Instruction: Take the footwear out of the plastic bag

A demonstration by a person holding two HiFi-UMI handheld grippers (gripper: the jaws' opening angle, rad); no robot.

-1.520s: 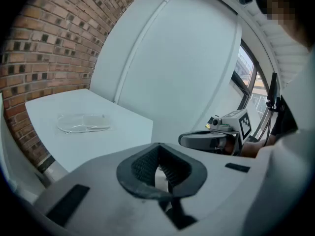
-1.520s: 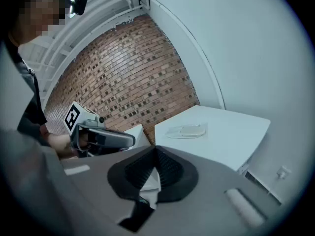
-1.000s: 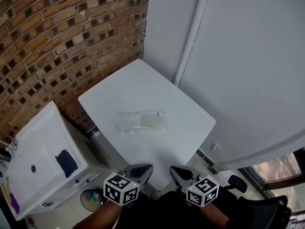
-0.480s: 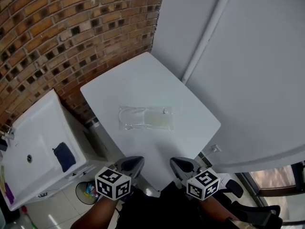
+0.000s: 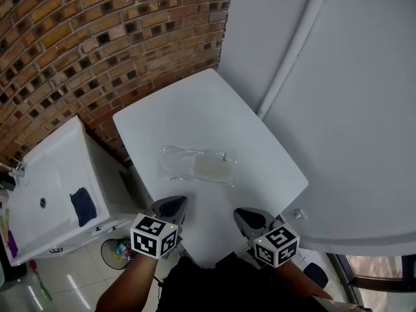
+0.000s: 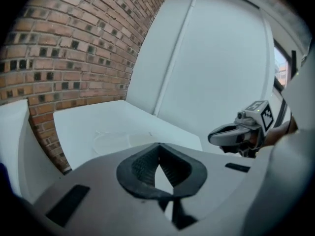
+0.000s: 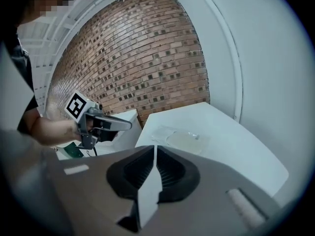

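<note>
At the far left we see a white washbasin unit (image 5: 45, 194) with a dark blue object (image 5: 83, 205) lying on its top, and behind it a red-brown brick wall (image 5: 97, 44). We hold the left gripper (image 5: 170, 207) over the table's near-left edge, close to the near corner; its fingers (image 6: 147, 163) are pressed together with nothing between them. The square white table (image 5: 195, 109) carries one thing: a clear, flat plastic bag (image 5: 197, 166) lying about midway between the table's edges, well apart from both grippers. Inside the bag, in its right half, lies the pale, flat piece of footwear (image 5: 212, 168); the bag's left half looks see-through and crumpled. We hold the right gripper (image 5: 249, 218) over the near-right edge, beside the same near corner; its fingers (image 7: 167, 168) are opening, a thin slit shows between them, and nothing sits in that slit. Past the table's far-right edge stands a white wall with a white upright pipe (image 5: 296, 51).
</note>
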